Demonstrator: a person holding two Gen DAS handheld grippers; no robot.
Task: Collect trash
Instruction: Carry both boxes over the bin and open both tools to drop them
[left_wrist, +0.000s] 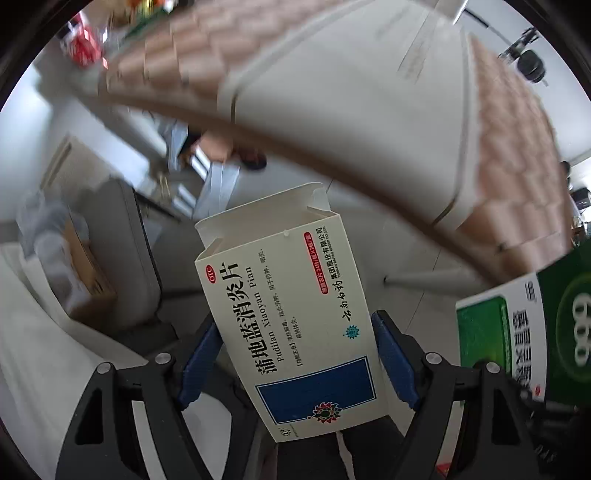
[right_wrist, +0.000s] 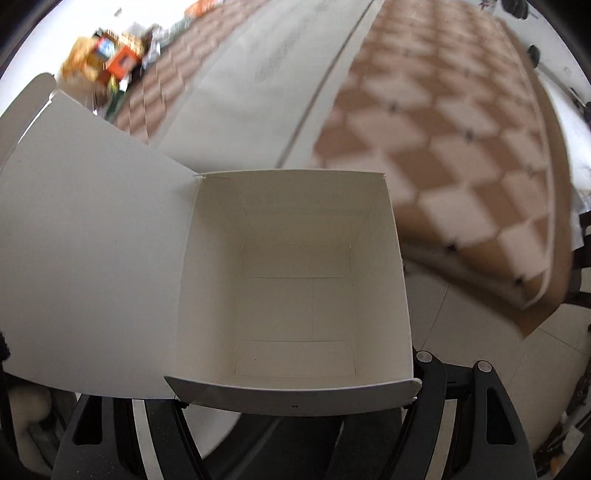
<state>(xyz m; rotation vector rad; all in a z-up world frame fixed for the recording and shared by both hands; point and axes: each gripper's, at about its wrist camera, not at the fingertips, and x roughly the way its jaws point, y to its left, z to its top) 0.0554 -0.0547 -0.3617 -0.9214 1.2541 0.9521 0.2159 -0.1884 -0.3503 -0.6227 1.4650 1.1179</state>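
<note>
Checkered cloth covers the table (left_wrist: 517, 155), whose edge sweeps across both views with bare floor (left_wrist: 369, 206) below (plenty of room off the edge). Left gripper (left_wrist: 299, 354) pinches the cream medicine carton (left_wrist: 284, 306) between its blue pads (left_wrist: 391, 354); the thin card might crumple or slide out, I judge. Further right, the right gripper (right_wrist: 295, 402) carries the open white-lined box (right_wrist: 295, 280), its fingers hidden beneath, so the grip cannot be confirmed. Its loose flap (right_wrist: 92, 240) could snag the table edge.
</note>
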